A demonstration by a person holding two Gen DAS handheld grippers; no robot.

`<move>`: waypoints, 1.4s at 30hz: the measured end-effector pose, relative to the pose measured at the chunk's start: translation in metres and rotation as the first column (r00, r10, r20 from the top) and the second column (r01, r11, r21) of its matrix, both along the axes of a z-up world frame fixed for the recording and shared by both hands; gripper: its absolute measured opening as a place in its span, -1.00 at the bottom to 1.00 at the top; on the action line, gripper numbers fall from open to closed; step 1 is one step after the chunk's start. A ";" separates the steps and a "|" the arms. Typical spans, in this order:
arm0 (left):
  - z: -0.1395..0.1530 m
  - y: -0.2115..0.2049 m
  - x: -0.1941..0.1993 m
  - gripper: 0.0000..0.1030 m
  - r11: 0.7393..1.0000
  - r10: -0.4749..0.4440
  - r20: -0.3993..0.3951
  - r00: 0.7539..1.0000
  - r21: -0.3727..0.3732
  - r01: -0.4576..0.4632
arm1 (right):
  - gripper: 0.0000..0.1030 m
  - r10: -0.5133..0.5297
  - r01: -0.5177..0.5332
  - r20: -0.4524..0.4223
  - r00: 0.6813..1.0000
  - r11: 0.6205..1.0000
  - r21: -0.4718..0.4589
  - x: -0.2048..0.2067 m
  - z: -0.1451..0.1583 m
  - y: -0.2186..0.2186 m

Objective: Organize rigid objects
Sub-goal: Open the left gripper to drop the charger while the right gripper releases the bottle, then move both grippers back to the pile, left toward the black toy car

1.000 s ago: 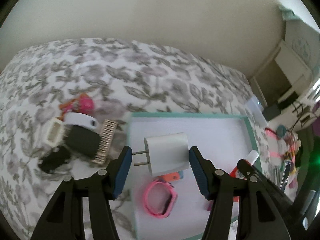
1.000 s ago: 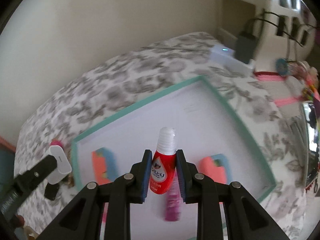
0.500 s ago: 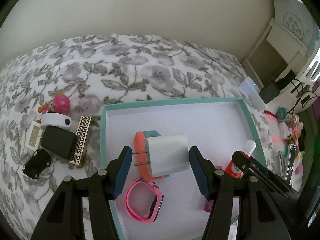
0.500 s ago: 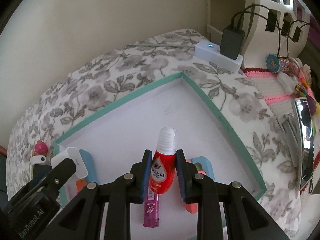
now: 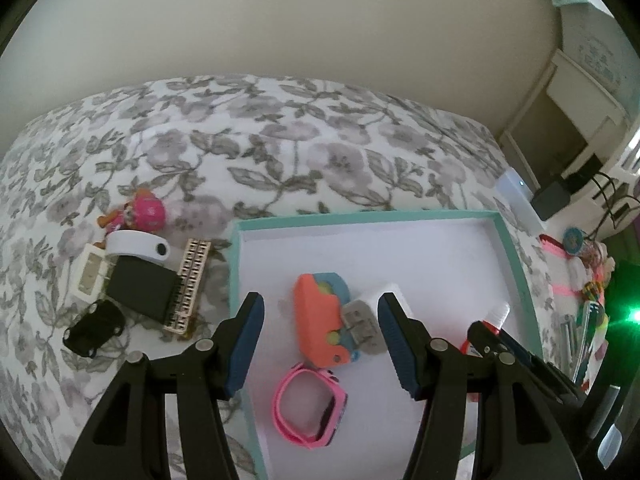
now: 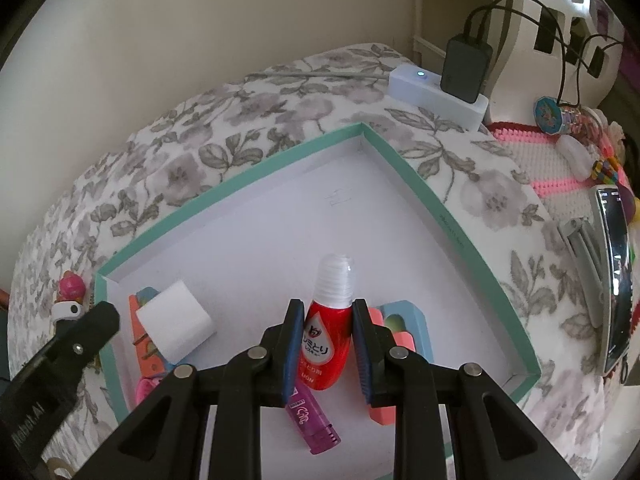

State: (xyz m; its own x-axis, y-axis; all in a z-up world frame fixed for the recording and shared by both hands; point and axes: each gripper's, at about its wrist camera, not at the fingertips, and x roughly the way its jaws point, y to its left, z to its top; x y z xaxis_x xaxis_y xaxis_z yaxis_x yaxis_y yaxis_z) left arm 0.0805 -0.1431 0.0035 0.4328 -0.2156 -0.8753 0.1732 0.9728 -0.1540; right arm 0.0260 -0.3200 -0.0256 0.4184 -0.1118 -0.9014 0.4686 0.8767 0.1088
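The white cube-shaped plug charger point(image 5: 370, 312), gripped between the left gripper point(image 5: 320, 334) fingers a second ago, now lies released inside the teal-rimmed white cardboard tray point(image 5: 516, 256), leaning on an orange and blue plastic toy point(image 5: 320, 320) just beyond those parted, empty fingers. The tray sits on a grey floral bedspread point(image 5: 280, 152) against a cream wall point(image 5: 280, 20). The right gripper point(image 6: 327, 344) stays clamped on a red squeeze bottle with a clear cap point(image 6: 328, 320) over the tray, a purple plastic lighter point(image 6: 312, 420) below its fingers.
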 end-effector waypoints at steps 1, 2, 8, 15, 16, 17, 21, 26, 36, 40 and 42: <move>0.000 0.001 0.000 0.18 1.000 0.006 -0.001 1.000 0.002 -0.006 | -0.50 0.003 -0.003 -0.003 1.000 1.000 -0.001 0.001 -0.001 0.000; 0.000 0.003 0.001 0.18 1.000 0.014 -0.002 1.000 0.003 -0.014 | -0.50 0.005 -0.005 -0.006 1.000 1.000 -0.002 0.001 -0.002 0.001; -0.005 0.012 0.004 0.18 0.998 0.057 -0.026 0.998 0.020 -0.057 | -0.48 0.009 -0.009 -0.012 1.000 1.000 -0.013 0.002 -0.003 0.003; -0.008 0.028 0.007 0.25 0.992 0.121 -0.047 0.992 0.035 -0.120 | -0.44 0.020 -0.021 -0.019 1.000 0.999 -0.050 0.003 -0.002 0.008; -0.009 0.031 0.008 0.29 0.990 0.135 -0.050 0.990 0.038 -0.133 | -0.41 0.025 -0.026 -0.019 1.000 0.998 -0.061 0.004 -0.002 0.011; -0.010 0.034 0.009 0.35 0.988 0.148 -0.053 0.988 0.043 -0.146 | -0.27 0.032 -0.033 -0.021 0.999 0.997 -0.075 0.004 -0.002 0.013; -0.015 0.045 0.011 0.36 0.980 0.191 -0.061 0.980 0.074 -0.186 | 0.07 0.070 -0.072 -0.021 0.997 0.990 -0.118 0.006 0.000 0.026; -0.024 0.056 0.013 0.73 0.966 0.240 -0.076 0.968 0.116 -0.231 | 0.32 0.115 -0.116 -0.017 0.993 0.982 -0.150 0.009 0.000 0.037; -0.030 0.078 0.016 0.73 0.946 0.307 -0.099 0.947 0.140 -0.292 | 0.72 0.186 -0.188 -0.026 0.982 0.973 -0.131 0.013 -0.010 0.054; -0.031 0.091 0.017 0.73 0.935 0.342 -0.114 0.933 0.134 -0.327 | 0.98 0.188 -0.188 -0.011 0.982 0.980 -0.072 0.014 -0.014 0.055; -0.030 0.099 0.017 0.73 0.928 0.364 -0.115 0.924 0.131 -0.350 | 1.00 0.187 -0.186 0.004 0.982 0.981 -0.063 0.013 -0.012 0.056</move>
